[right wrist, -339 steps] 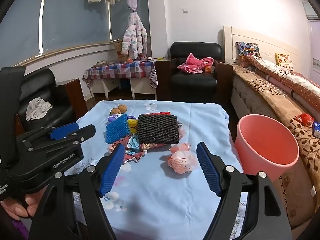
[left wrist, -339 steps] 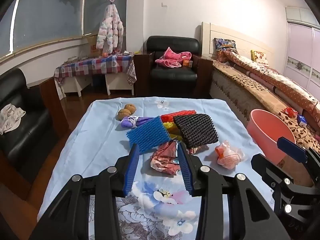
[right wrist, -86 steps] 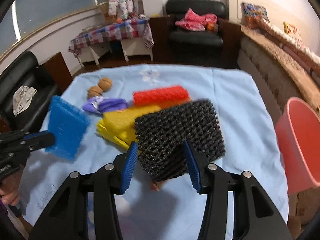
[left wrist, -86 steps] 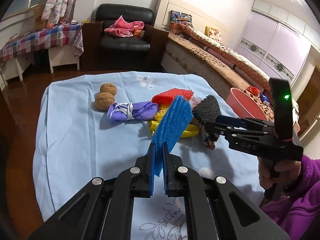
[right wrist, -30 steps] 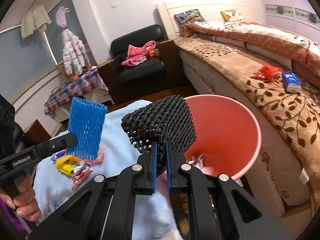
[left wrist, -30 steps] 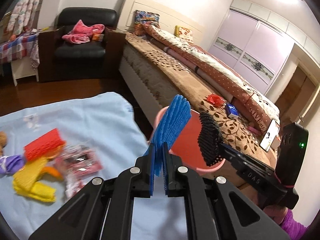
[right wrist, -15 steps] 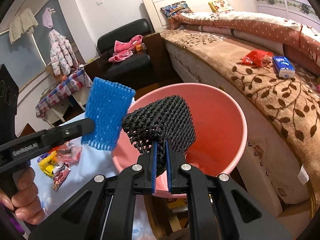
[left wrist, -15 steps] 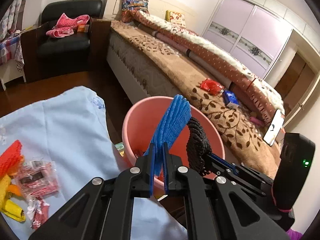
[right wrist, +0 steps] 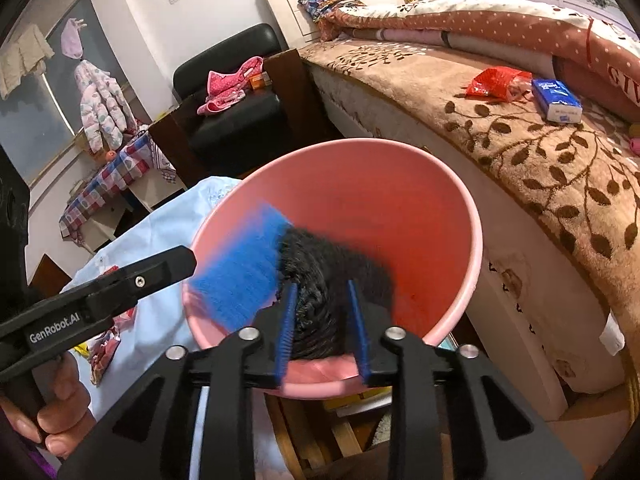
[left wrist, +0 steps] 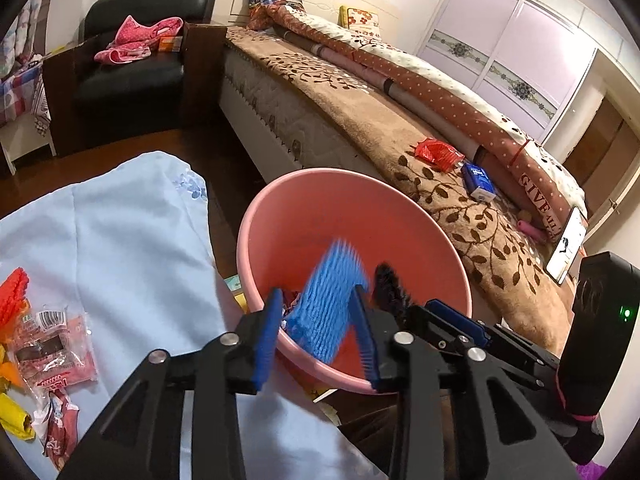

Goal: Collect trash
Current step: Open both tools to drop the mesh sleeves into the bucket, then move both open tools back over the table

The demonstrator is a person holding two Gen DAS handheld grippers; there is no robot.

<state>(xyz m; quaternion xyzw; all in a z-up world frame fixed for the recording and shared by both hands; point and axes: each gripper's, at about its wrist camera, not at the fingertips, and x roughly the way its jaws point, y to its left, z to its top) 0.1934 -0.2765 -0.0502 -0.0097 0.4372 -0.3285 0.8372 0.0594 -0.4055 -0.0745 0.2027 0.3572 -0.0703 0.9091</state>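
Both claws are hanging over the near rim of the pink bucket, which is standing on the floor in the gap between the tabletop on the left and the bed on the right. The bucket's mouth is wide and the room above it is open; its far rim is sitting close to the bed's side.

The left claw is released, its two blue pads spread, and one blue foam net is sitting loose between them, motion-blurred, over the bucket's inside. The right claw is likewise released, jaws parted, with one black foam net blurred between them above the bucket's near wall. In the right wrist view the two nets are touching, blue on the left, black on the right. Both nets are ribbed, mesh-like sleeves.

Some crumpled wrappers are lying in the bucket's bottom, partly hidden behind the blue net.

On the light blue tabletop, at the far left edge of the left wrist view, more trash is waiting: one red foam net, a clear-and-red snack wrapper, a smaller crumpled wrapper nearer, and yellow pieces, cut off by the frame.

On the bed, one red packet and one blue box are lying side by side.
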